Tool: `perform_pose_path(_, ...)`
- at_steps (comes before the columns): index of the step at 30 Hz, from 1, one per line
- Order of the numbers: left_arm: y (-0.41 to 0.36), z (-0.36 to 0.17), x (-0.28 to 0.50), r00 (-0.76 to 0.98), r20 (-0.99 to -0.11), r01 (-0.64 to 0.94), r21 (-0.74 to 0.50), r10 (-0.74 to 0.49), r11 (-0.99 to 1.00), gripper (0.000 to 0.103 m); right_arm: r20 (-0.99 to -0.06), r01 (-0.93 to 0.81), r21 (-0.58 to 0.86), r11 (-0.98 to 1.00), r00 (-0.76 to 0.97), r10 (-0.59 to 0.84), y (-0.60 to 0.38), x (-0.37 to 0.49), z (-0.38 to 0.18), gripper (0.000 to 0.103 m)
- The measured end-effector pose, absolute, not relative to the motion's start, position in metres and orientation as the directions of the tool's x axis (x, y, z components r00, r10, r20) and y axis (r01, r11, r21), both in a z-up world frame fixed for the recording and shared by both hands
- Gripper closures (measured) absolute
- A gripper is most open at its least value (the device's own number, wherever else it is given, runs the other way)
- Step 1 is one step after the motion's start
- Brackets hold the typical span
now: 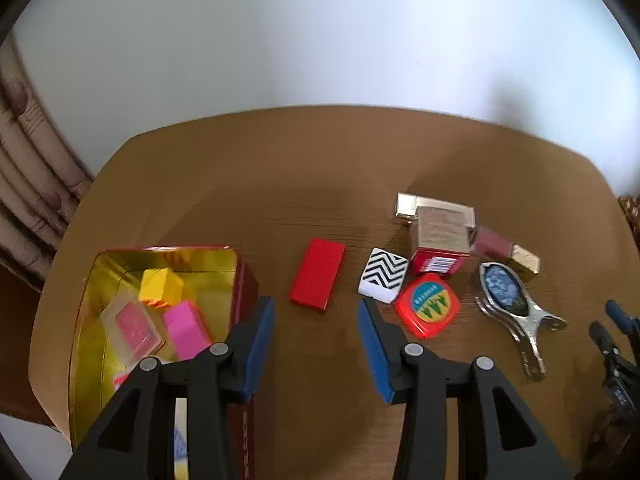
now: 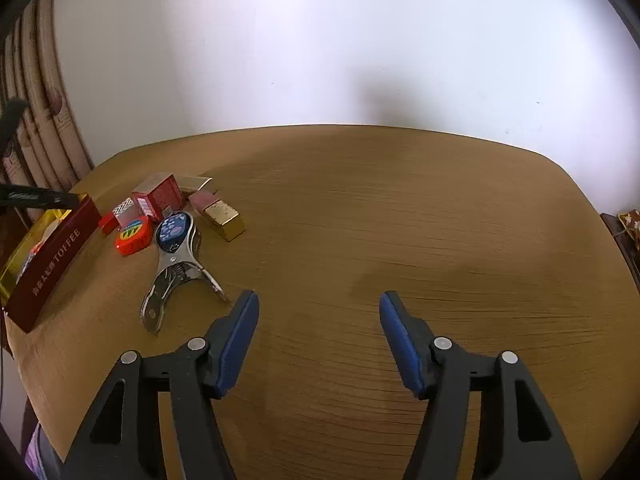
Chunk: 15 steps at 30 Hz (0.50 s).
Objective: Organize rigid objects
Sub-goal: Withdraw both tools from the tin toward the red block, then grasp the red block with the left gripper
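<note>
While over bare table [image 2: 400,208], right gripper [image 2: 318,304] empty, agape.

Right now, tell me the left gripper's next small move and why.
Probably ease the left gripper forward and down over the red block: its jaws stand open and empty, the block lies flat just ahead, and the tin sits right beside it.

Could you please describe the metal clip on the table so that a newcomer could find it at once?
On the brown table, look past the open tin to the cluster of small boxes. The metal clip lies at that cluster's outer edge, beside the orange-red square case. It alone is shiny silver, with a blue oval inlay.
</note>
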<state>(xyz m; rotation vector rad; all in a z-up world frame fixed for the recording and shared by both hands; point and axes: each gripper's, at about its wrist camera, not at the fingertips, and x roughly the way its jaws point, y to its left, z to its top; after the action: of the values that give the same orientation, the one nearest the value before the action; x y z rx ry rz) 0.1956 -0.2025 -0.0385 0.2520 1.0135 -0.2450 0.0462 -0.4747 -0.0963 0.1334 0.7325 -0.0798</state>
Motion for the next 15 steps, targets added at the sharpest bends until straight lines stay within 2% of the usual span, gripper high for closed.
perform_pose_path(4,-0.211,-0.051,0.219,0.466,-0.882,0.364,0.119,-0.07,0.924,0.059,-0.672,0.11,0.096,0.989,0.741,-0.017,-0.472,0.048,-0.097,0.039)
perform_pose_path(15,-0.213,-0.076,0.277,0.231,-0.96,0.521,-0.014,-0.157,0.853,0.059,-0.687,0.105,0.113,0.988,0.727,0.001,-0.471,0.052,-0.101,0.036)
